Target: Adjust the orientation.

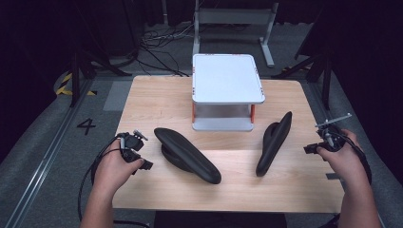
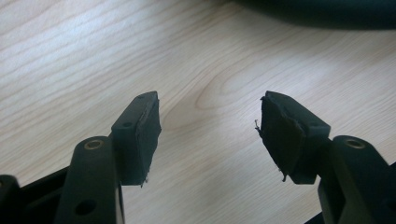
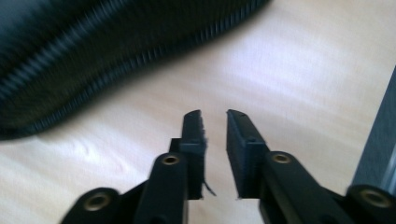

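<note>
On the wooden worktop, two black shoes lie on their sides near the middle: the left shoe and the right shoe. A white two-tier stand sits behind them at the far edge. The left tool hovers near the left edge, jaws wide and empty. The right tool, beside the right shoe, shows a narrow gap, holding nothing.
</note>
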`<state>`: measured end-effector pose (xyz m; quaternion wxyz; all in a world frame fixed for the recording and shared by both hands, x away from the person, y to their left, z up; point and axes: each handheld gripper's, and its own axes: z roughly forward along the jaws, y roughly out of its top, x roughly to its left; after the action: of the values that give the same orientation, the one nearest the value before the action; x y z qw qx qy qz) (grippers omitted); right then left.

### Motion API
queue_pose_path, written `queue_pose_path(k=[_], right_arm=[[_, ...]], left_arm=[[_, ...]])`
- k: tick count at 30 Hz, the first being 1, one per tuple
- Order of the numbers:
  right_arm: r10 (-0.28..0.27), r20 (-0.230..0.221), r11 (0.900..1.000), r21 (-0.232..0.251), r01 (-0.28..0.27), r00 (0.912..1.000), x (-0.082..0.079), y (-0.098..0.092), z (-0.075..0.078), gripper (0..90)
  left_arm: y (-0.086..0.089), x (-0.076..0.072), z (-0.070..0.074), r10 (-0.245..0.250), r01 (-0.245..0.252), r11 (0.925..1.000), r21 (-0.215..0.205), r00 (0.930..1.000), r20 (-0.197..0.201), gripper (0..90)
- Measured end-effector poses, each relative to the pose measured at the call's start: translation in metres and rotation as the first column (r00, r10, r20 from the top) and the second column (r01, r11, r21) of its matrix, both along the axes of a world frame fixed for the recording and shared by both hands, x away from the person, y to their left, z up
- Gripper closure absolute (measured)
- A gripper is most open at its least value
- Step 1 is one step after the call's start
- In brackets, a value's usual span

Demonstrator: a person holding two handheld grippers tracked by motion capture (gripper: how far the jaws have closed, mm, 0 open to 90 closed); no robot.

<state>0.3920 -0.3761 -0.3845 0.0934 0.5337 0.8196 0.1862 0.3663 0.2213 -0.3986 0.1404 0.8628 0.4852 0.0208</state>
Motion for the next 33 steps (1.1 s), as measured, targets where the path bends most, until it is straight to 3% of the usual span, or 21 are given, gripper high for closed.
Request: queue_pose_path(k=[2, 6, 10, 17, 20, 28, 33], right_arm=[[0.008, 0.005, 1.0, -0.018, -0.008, 1.0, -0.001, 0.0, 0.0, 75.0], [0.014, 0.012, 1.0, -0.003, -0.014, 0.9998, -0.001, 0.002, -0.001, 73.5], [0.029, 0.012, 1.0, 0.004, -0.029, 0.9995, -0.001, 0.005, -0.004, 72.9], [0.017, 0.025, 1.0, 0.026, -0.018, 0.9995, -0.005, 0.002, -0.002, 72.7], [0.015, 0.026, 1.0, 0.025, -0.016, 0.9995, -0.006, 0.0, -0.003, 72.9], [0.015, 0.022, 1.0, 0.022, -0.016, 0.9996, -0.007, 0.001, -0.006, 72.8], [0.01, 0.023, 1.0, 0.017, -0.01, 0.9997, -0.012, -0.001, -0.006, 72.5]], left_arm=[[0.0, 0.0, 0.0, 0.005, -0.005, 1.0, 0.008, 1.0, -0.001, 38.2], [-0.003, 0.001, -0.002, 0.002, -0.001, 0.9999, 0.012, 0.9998, -0.022, 38.7], [-0.014, 0.003, -0.009, -0.044, 0.043, 0.999, -0.013, 0.9941, -0.099, 53.3], [-0.028, 0.006, -0.009, -0.106, 0.106, 0.9943, 0.0, 0.9923, -0.064, 70.3], [-0.039, 0.006, -0.008, -0.147, 0.146, 0.989, -0.024, 0.9873, -0.059, 75.2], [-0.051, 0.012, -0.009, -0.165, 0.164, 0.9862, -0.024, 0.9862, -0.019, 76.3], [-0.058, 0.016, -0.016, -0.187, 0.186, 0.9824, -0.014, 0.9808, -0.056, 71.9]])
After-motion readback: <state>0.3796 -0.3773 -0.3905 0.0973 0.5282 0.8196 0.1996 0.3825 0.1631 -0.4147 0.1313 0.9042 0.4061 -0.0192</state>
